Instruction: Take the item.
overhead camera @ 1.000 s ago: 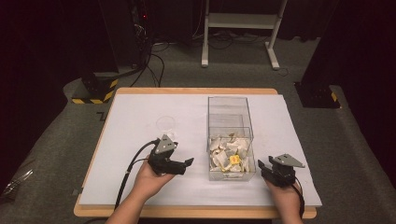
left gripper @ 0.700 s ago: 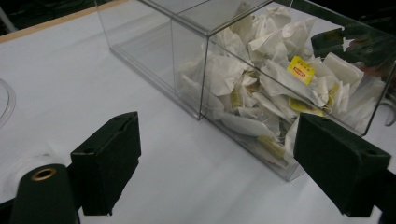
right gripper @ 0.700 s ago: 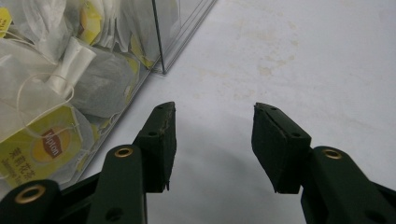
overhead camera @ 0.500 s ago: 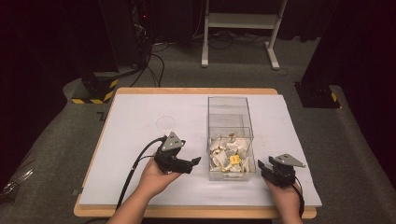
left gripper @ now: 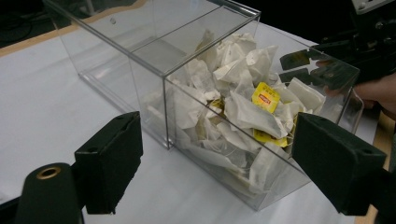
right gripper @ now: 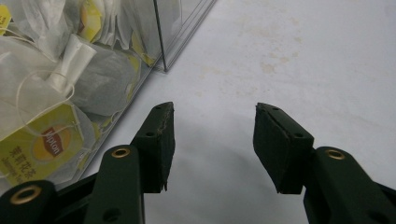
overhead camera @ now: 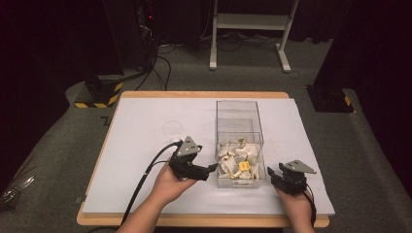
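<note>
A clear plastic box point(overhead camera: 236, 121) stands on the white table sheet, its near compartment heaped with tea bags point(overhead camera: 239, 162). My left gripper point(overhead camera: 213, 170) hovers just left of the box's near end and is open. Its wide-apart jaws frame the box corner point(left gripper: 164, 112) and the tea bags point(left gripper: 233, 107), one with a yellow tag point(left gripper: 264, 97), without touching them. My right gripper point(overhead camera: 272, 173) rests right of the box. In the right gripper view, the right gripper point(right gripper: 214, 116) is open over bare sheet with nothing between its jaws, and the tea bags point(right gripper: 51, 93) lie behind the box wall at left.
The white sheet point(overhead camera: 145, 126) covers a wooden table and carries a faint ring mark point(overhead camera: 172, 127). A black cable point(overhead camera: 145, 174) trails from the left gripper toward the front edge. On the floor beyond are a white stand point(overhead camera: 248, 29), cables and dark equipment.
My left gripper has moved right and slightly up, closer to the box's near left side. The right hand and its gripper have stayed put.
</note>
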A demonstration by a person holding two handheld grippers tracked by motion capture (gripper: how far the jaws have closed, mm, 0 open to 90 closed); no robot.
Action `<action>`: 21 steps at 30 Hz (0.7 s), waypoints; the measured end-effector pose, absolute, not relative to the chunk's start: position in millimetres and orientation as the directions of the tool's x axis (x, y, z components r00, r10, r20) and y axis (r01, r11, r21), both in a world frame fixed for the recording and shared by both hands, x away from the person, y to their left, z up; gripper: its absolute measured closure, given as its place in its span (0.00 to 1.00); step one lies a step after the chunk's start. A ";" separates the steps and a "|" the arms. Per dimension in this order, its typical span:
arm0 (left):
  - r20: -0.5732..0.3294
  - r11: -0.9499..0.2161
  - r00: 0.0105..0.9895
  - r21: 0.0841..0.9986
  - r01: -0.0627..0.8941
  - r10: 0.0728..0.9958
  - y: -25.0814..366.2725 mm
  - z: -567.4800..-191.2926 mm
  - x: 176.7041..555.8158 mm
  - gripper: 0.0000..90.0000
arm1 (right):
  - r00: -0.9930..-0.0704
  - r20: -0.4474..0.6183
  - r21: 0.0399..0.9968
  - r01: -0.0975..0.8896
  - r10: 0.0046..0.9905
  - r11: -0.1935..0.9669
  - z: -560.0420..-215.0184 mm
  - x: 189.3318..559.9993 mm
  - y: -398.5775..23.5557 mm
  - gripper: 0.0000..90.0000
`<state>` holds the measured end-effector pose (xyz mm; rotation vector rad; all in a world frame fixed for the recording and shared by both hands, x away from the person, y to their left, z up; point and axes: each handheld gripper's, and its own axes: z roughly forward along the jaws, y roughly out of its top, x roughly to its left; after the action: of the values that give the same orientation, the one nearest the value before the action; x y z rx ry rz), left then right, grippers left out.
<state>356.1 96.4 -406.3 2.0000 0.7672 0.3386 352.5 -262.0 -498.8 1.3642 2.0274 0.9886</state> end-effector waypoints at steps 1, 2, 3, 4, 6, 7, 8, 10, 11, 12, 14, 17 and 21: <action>-0.063 -0.373 0.770 0.848 0.377 0.635 94.9 -405.6 356.2 0.19 | -0.373 -0.009 0.793 0.562 0.928 0.234 -498.9 352.5 -262.1 0.54; -0.065 -0.372 0.773 0.849 0.375 0.631 91.5 -404.8 356.1 0.19 | -0.373 -0.008 0.794 0.562 0.928 0.233 -498.9 352.3 -262.1 0.54; -0.065 -0.372 0.773 0.849 0.375 0.631 91.5 -404.8 356.1 0.19 | -0.373 -0.008 0.794 0.562 0.928 0.233 -498.9 352.3 -262.1 0.54; -0.063 -0.375 0.775 0.849 0.373 0.628 88.1 -404.1 355.9 0.19 | -0.375 -0.004 0.793 0.564 0.927 0.232 -498.8 352.0 -262.2 0.54; -0.063 -0.378 0.779 0.848 0.372 0.624 86.1 -403.8 355.7 0.19 | -0.375 -0.004 0.793 0.564 0.927 0.232 -498.8 351.9 -262.3 0.54; -0.065 -0.381 0.783 0.847 0.371 0.618 82.8 -403.6 355.2 0.19 | -0.372 -0.002 0.792 0.566 0.928 0.228 -498.9 351.9 -262.3 0.54; -0.065 -0.381 0.783 0.847 0.371 0.618 82.8 -403.6 355.2 0.19 | -0.372 -0.002 0.792 0.566 0.928 0.228 -498.9 351.9 -262.3 0.54; -0.063 -0.390 0.791 0.845 0.367 0.609 77.0 -403.1 354.6 0.19 | -0.372 -0.003 0.792 0.566 0.928 0.229 -499.1 351.7 -262.2 0.54; -0.063 -0.390 0.791 0.845 0.367 0.609 77.0 -403.1 354.6 0.19 | -0.373 -0.005 0.793 0.564 0.928 0.232 -499.1 351.7 -262.3 0.54; -0.062 -0.393 0.794 0.844 0.365 0.605 74.8 -402.7 354.7 0.19 | -0.373 -0.005 0.793 0.564 0.928 0.232 -499.1 351.7 -262.3 0.54; -0.059 -0.400 0.800 0.843 0.360 0.597 70.9 -402.1 355.3 0.19 | -0.377 -0.006 0.794 0.562 0.926 0.234 -499.2 351.3 -262.2 0.54; -0.060 -0.405 0.808 0.843 0.356 0.586 65.0 -401.9 356.4 0.19 | -0.380 -0.006 0.793 0.562 0.925 0.236 -499.3 351.4 -262.1 0.54; -0.052 -0.419 0.816 0.838 0.350 0.576 58.8 -404.5 355.7 0.21 | -0.389 -0.012 0.790 0.561 0.921 0.246 -499.4 351.6 -261.4 0.54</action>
<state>355.7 58.8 -404.5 2.0501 0.6833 0.3012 351.6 -261.4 -499.4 1.3473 2.0434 0.9922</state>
